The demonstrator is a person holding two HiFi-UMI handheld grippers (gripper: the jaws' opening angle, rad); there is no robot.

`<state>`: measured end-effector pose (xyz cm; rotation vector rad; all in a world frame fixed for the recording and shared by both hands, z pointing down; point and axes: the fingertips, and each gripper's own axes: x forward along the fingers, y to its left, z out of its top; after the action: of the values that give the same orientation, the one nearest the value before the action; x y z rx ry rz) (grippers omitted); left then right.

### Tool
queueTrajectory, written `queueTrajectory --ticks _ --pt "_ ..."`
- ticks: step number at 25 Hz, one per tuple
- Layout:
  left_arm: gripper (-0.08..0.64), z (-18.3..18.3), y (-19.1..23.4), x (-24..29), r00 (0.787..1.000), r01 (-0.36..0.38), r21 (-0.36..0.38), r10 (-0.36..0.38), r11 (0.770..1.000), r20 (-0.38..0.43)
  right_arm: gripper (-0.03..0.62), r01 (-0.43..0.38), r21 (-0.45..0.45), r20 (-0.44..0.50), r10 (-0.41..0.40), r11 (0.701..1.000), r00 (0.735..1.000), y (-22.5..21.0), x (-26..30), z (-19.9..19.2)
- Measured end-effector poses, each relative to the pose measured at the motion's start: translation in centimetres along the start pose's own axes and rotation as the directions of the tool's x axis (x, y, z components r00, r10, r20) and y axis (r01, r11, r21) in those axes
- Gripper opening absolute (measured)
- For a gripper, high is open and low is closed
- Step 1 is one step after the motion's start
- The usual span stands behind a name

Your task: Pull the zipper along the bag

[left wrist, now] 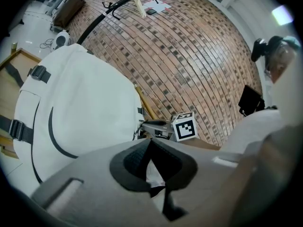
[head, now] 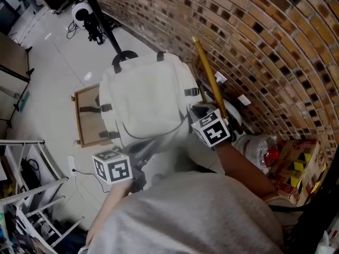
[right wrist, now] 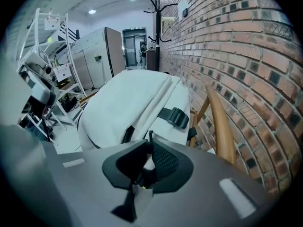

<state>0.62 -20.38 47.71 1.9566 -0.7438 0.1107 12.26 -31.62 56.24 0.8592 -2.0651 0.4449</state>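
While the left gripper [left wrist: 152,167], jaws almost together, pinches white fabric at the near edge of the bag [head: 145,97], it should hold that cloth taut. The bag stands beside the brick wall [head: 254,41]. The right gripper [right wrist: 144,169], clamped narrowly on what looks like the dark zipper pull [right wrist: 142,176], should draw along the track, not upward.

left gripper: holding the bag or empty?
Holding. In the left gripper view the left gripper has its jaws shut on a fold of the white bag.
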Motion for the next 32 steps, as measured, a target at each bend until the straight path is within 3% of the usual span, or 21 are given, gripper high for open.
queueTrajectory --ticks 16,27,30,32 --pt "0.0 2.2 0.6 0.8 0.995 -0.047 -0.035 0.05 0.998 0.09 0.032 -0.088 -0.125 0.038 0.093 0.988 0.995 -0.4 1.6 6.0" --pt "0.0 3.2 1.6 -1.4 0.982 -0.089 -0.048 0.096 0.995 0.163 0.034 -0.129 -0.178 0.019 0.134 0.976 0.991 0.5 2.7 7.2" --pt "0.0 3.0 1.4 -1.9 0.982 -0.086 -0.041 0.091 0.995 0.166 0.053 -0.111 -0.176 0.036 0.119 0.978 0.992 0.5 2.4 7.3" --pt "0.0 2.7 1.1 -2.4 0.983 -0.078 -0.03 0.081 0.997 0.164 0.101 -0.074 -0.17 0.056 0.085 0.983 0.995 0.2 1.8 7.6"
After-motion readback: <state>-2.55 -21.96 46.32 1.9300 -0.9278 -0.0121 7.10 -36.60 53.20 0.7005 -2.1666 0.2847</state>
